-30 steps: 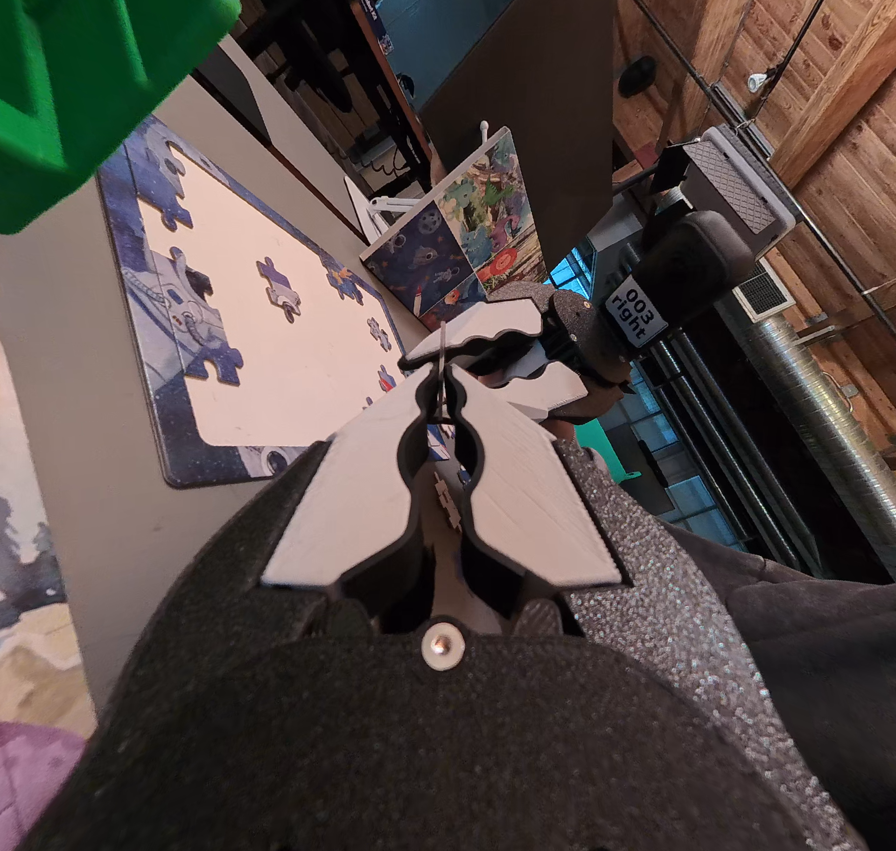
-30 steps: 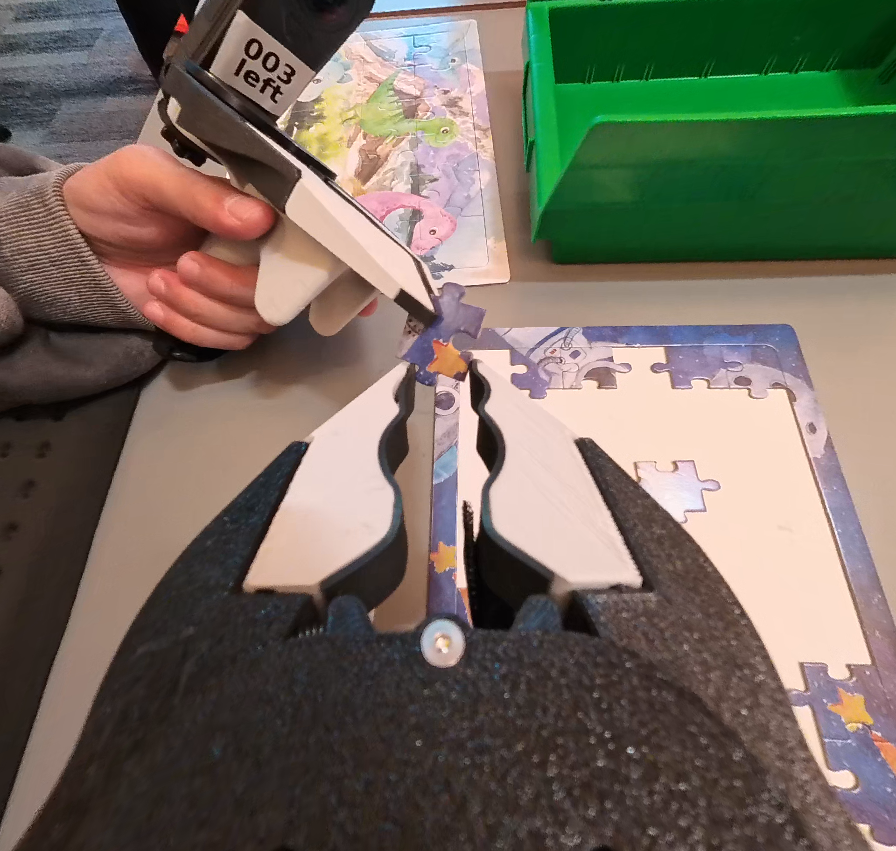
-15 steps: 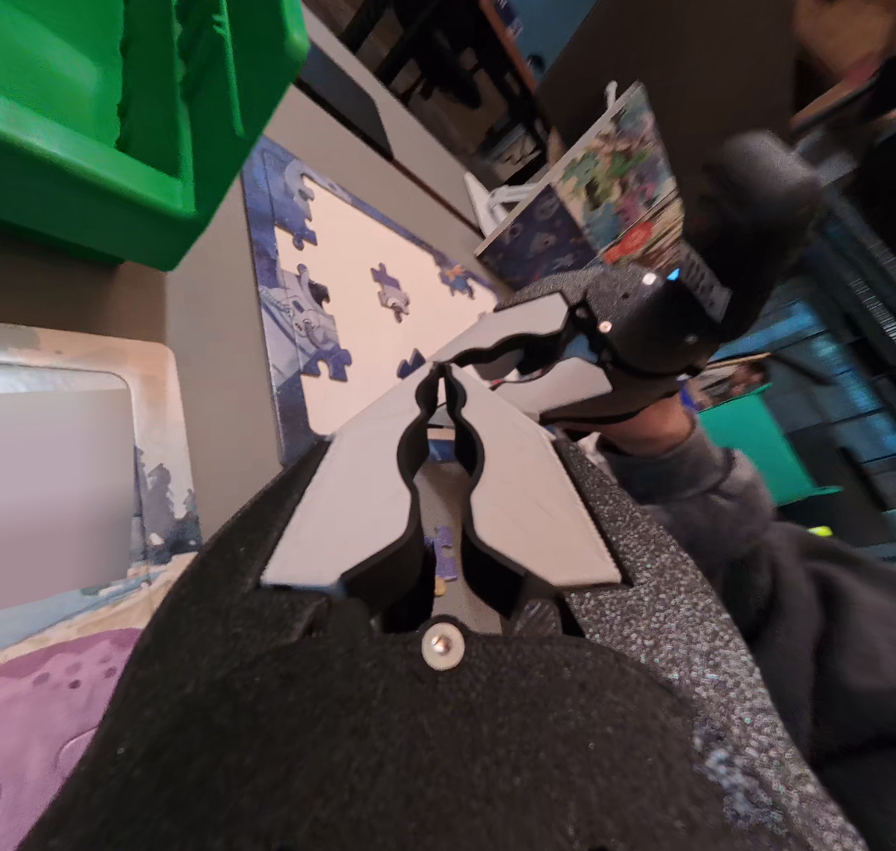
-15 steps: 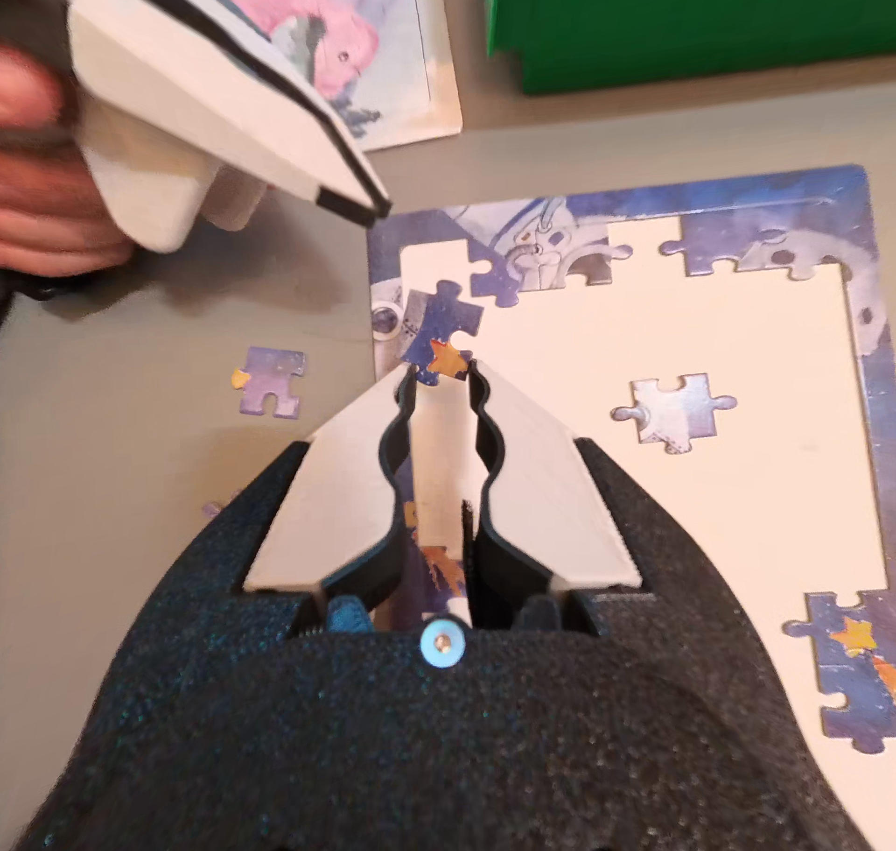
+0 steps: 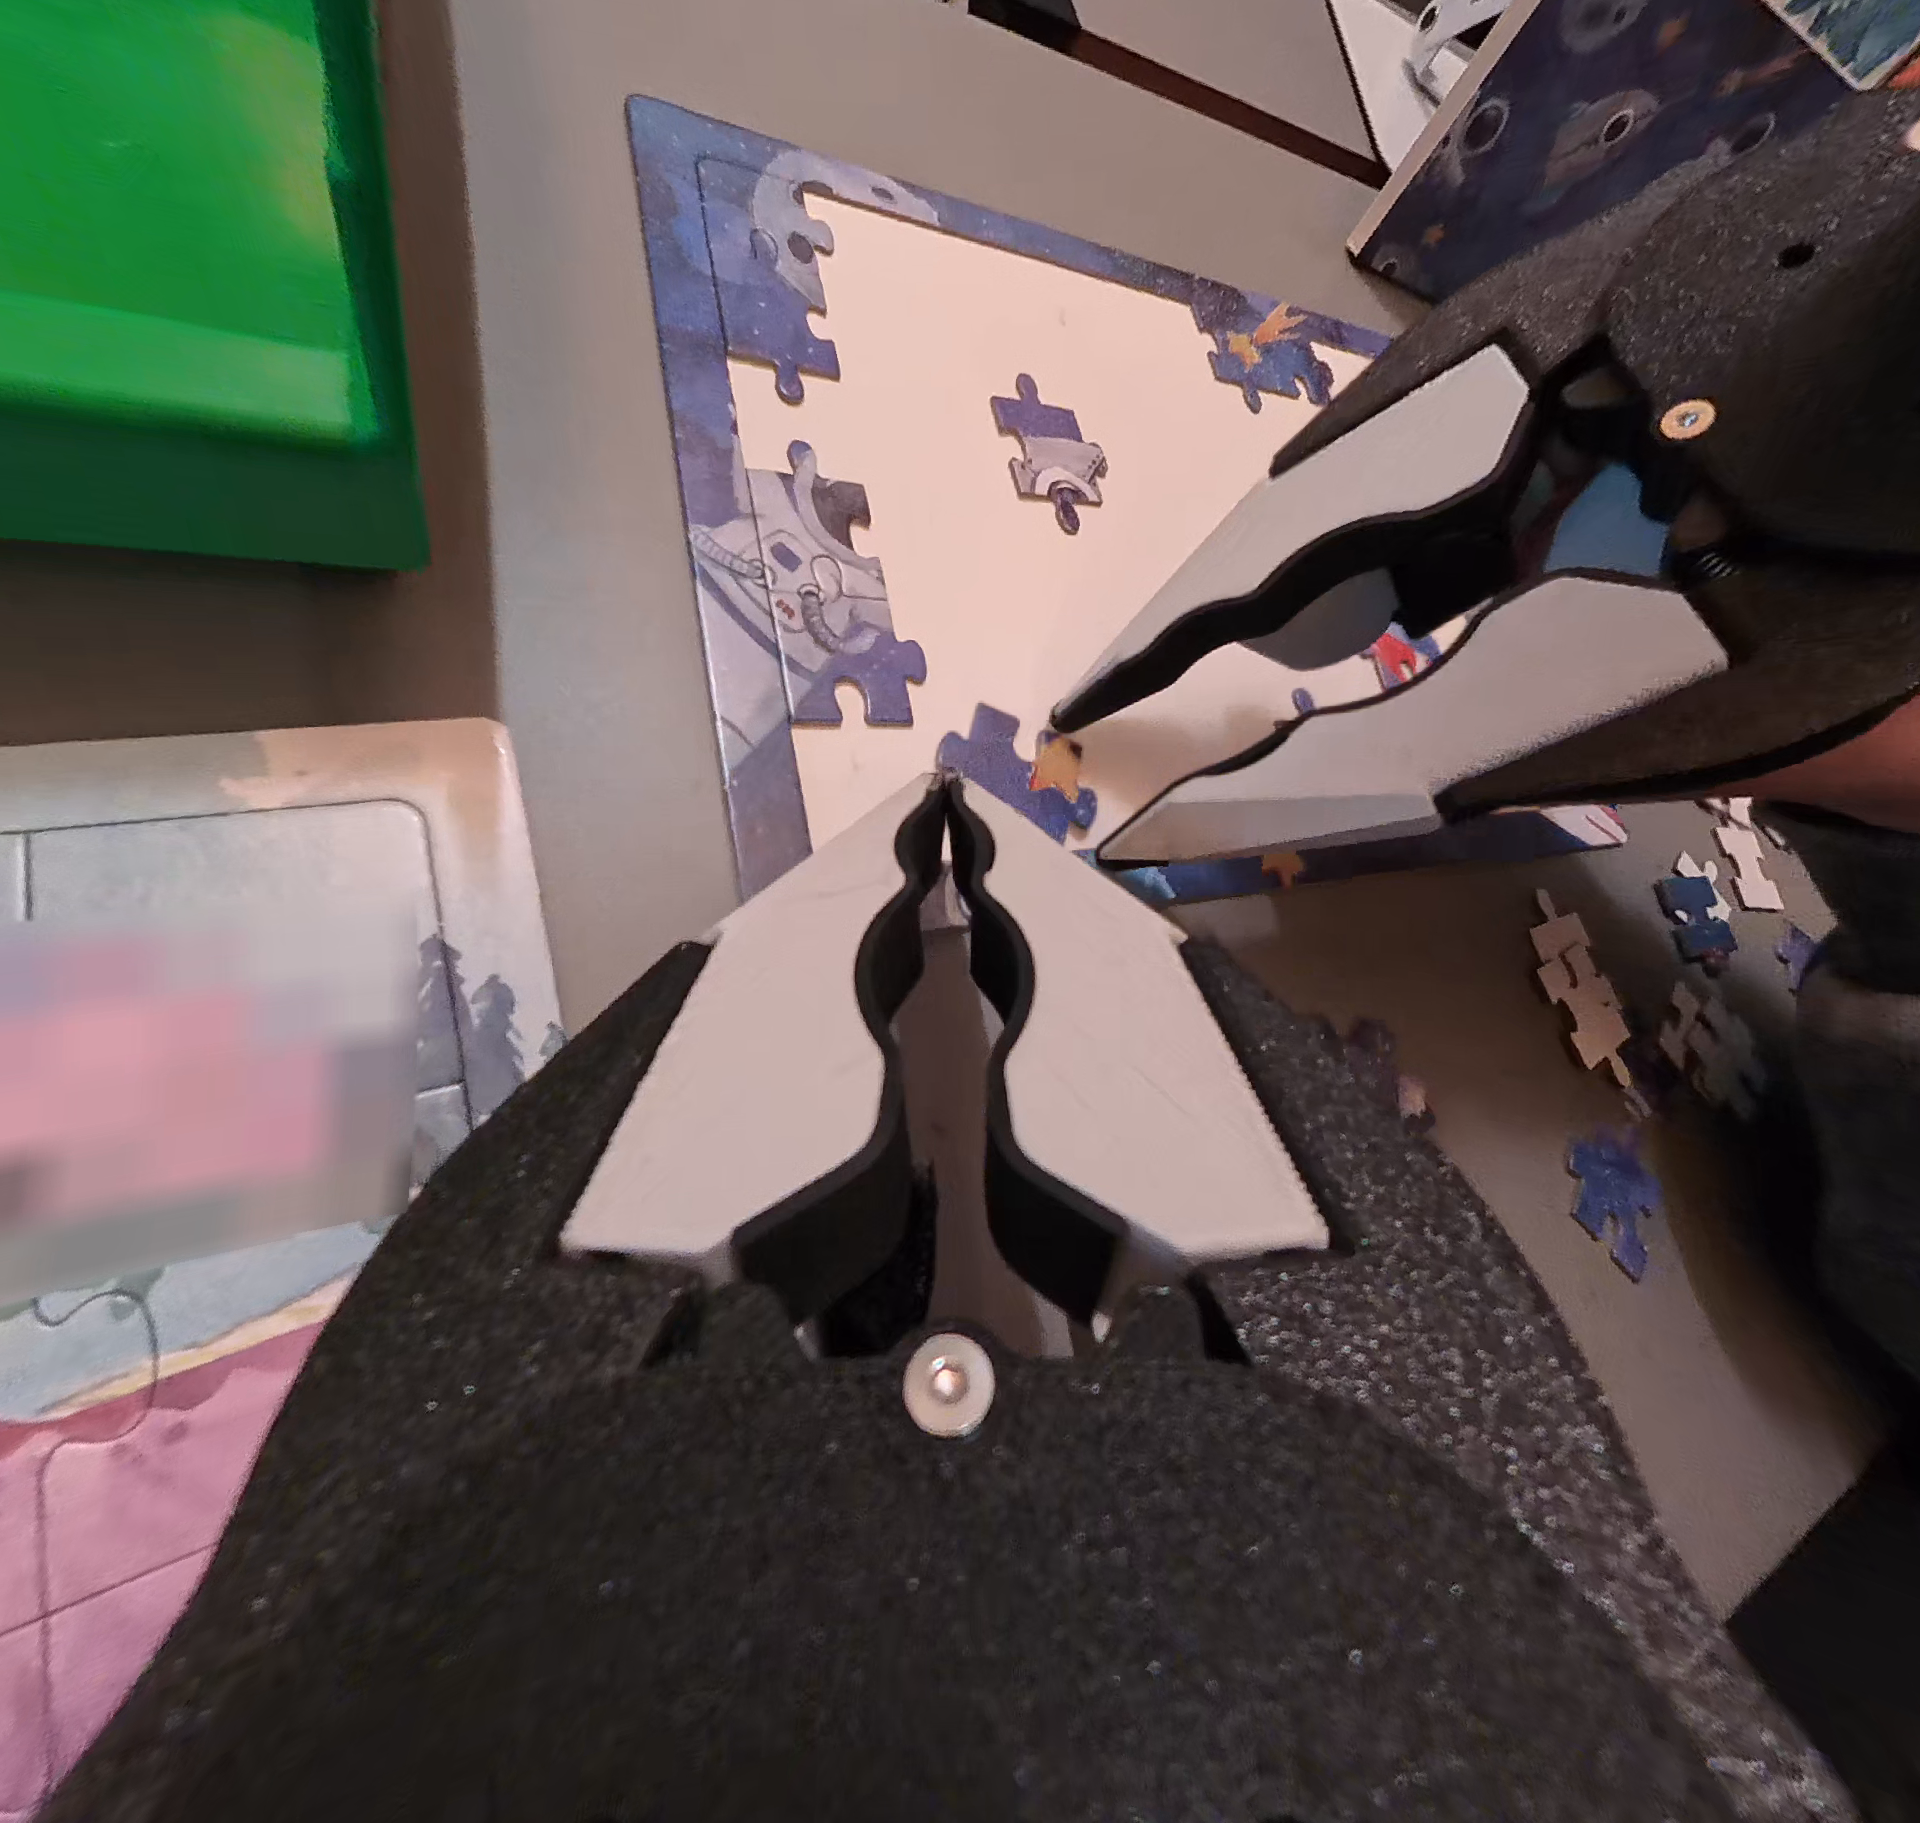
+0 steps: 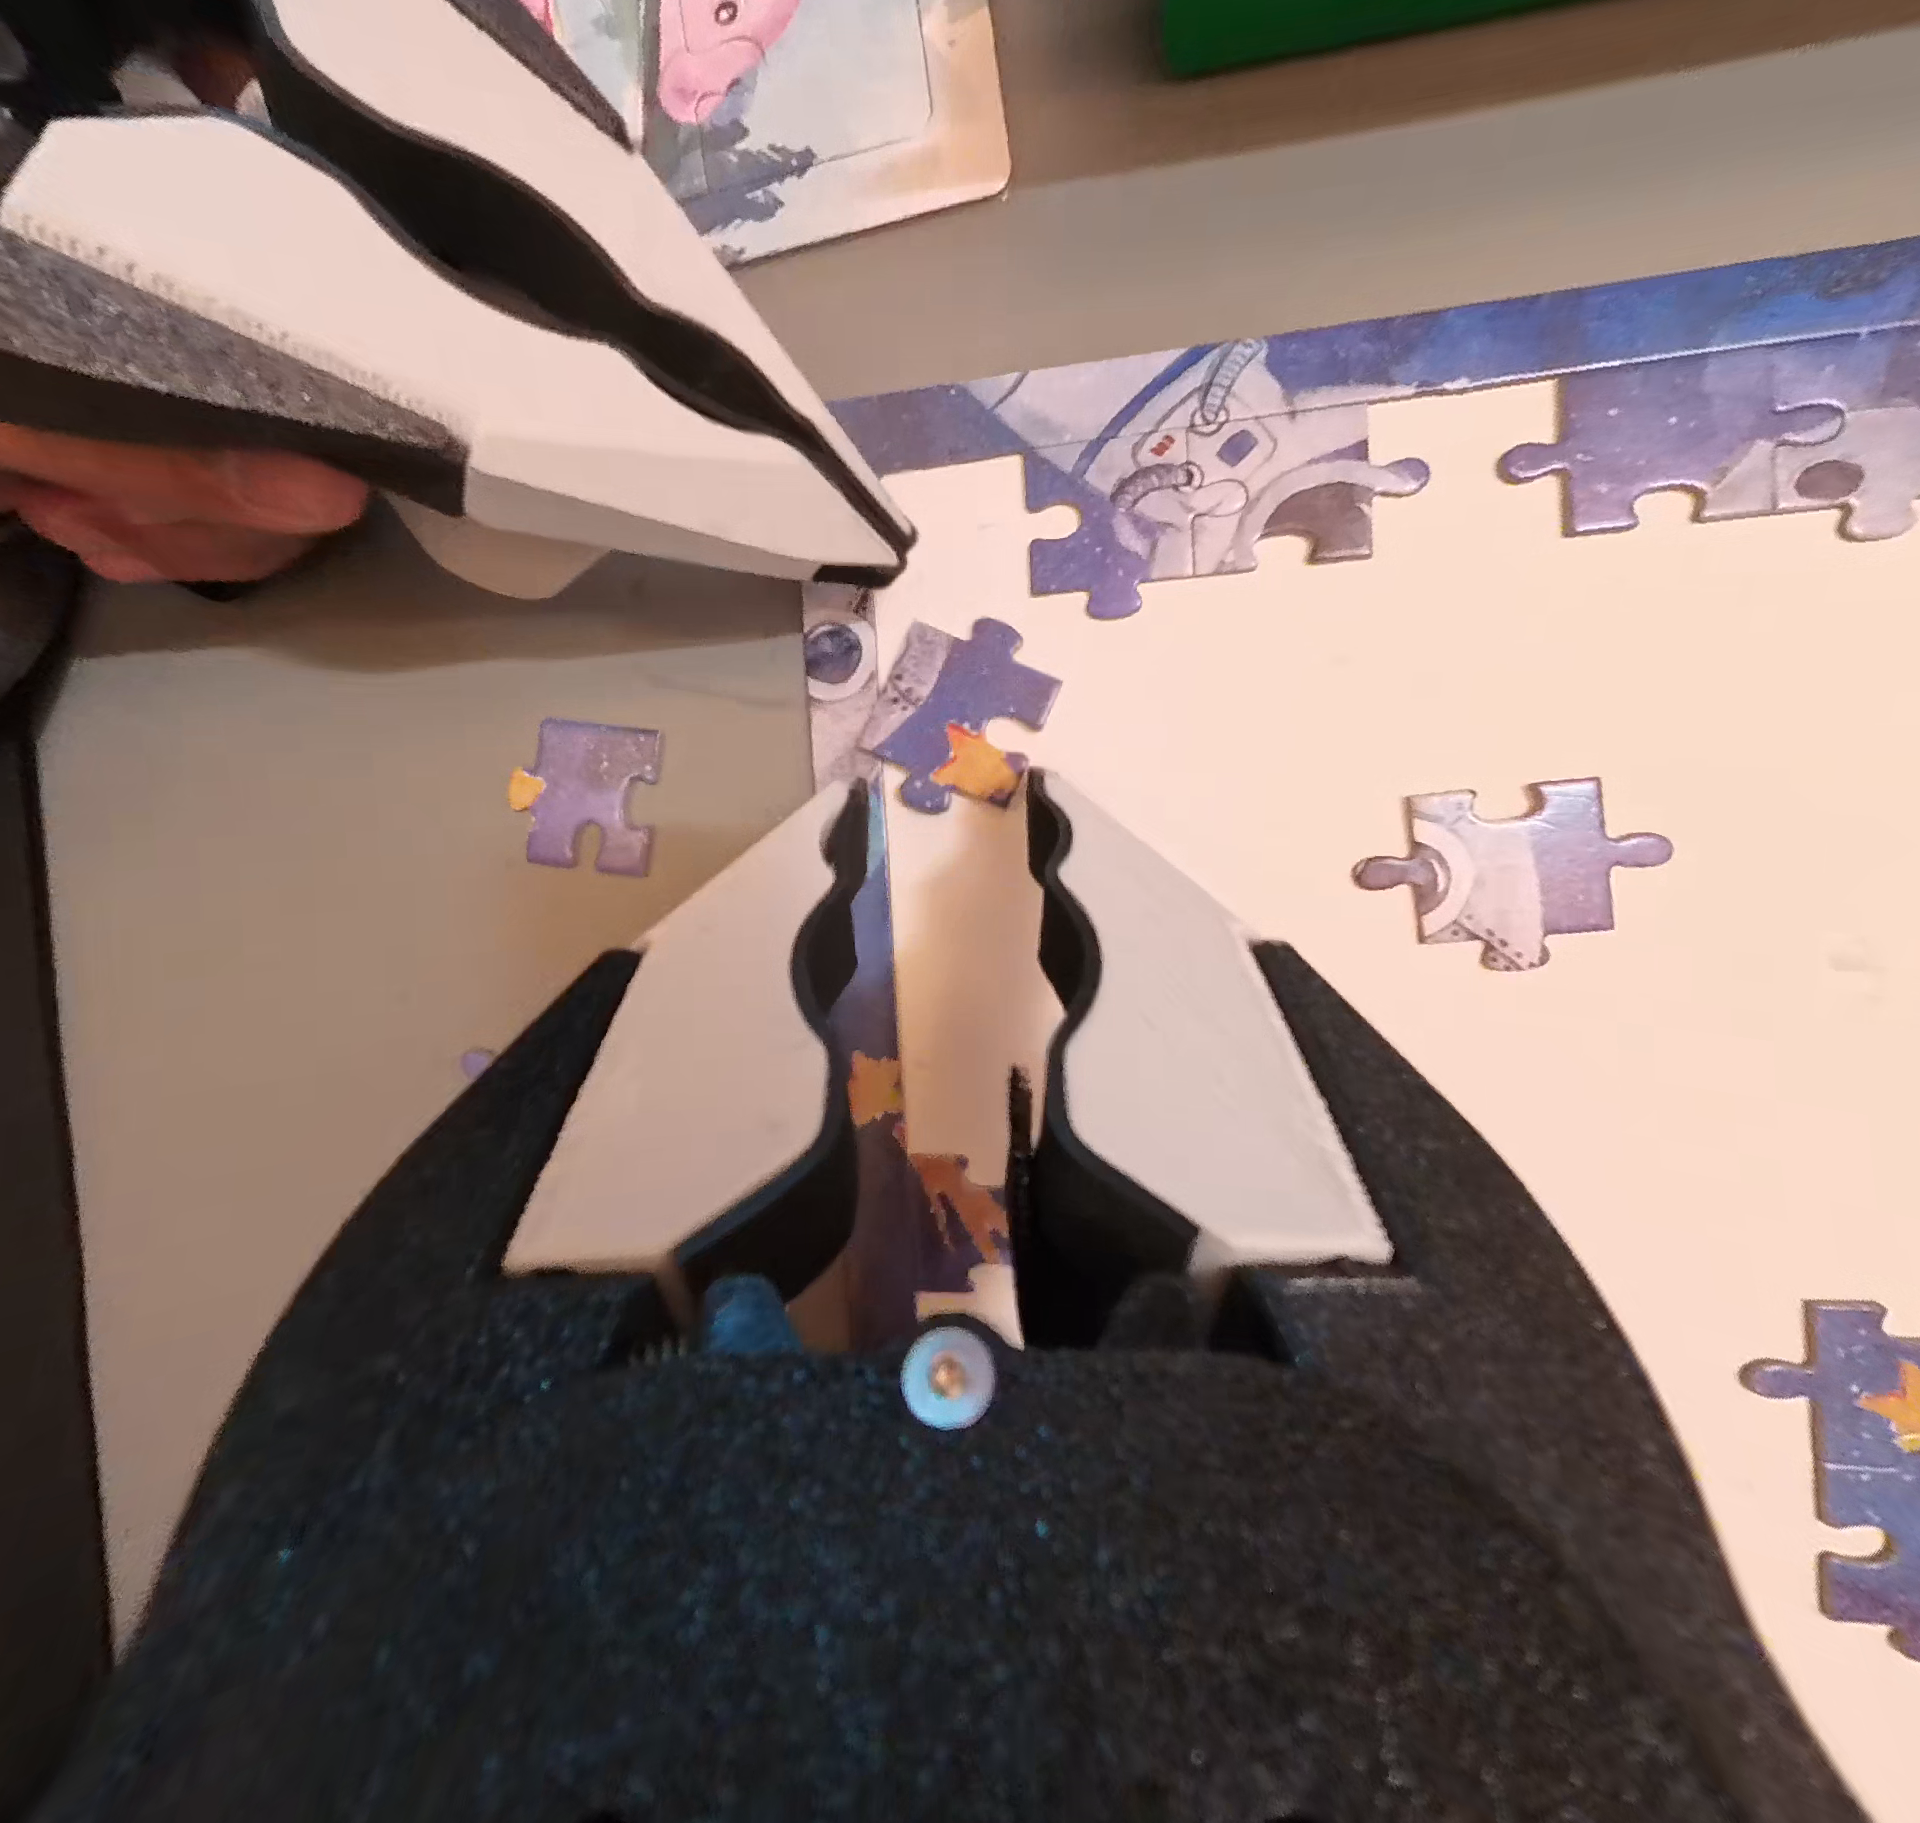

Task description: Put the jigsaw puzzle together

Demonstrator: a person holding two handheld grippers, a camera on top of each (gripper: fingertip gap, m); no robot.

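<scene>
Jaws: left gripper [image 5: 947,786] pinched together, empty; right gripper [image 6: 948,784] parted, gripping nothing.
Piece: blue cardboard jigsaw piece with an orange star [image 6: 961,719] lies flat just past the right tips.
Tray: blue-bordered puzzle tray [image 6: 1195,942], piece at its corner.
Beyond: green plastic bin [image 5: 187,246].

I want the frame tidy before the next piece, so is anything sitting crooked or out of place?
Yes. The blue piece with the orange star lies tilted near the puzzle tray's left border, overlapping it rather than seated flat. The open right gripper is at its edge. One loose piece lies outside on the table.
</scene>
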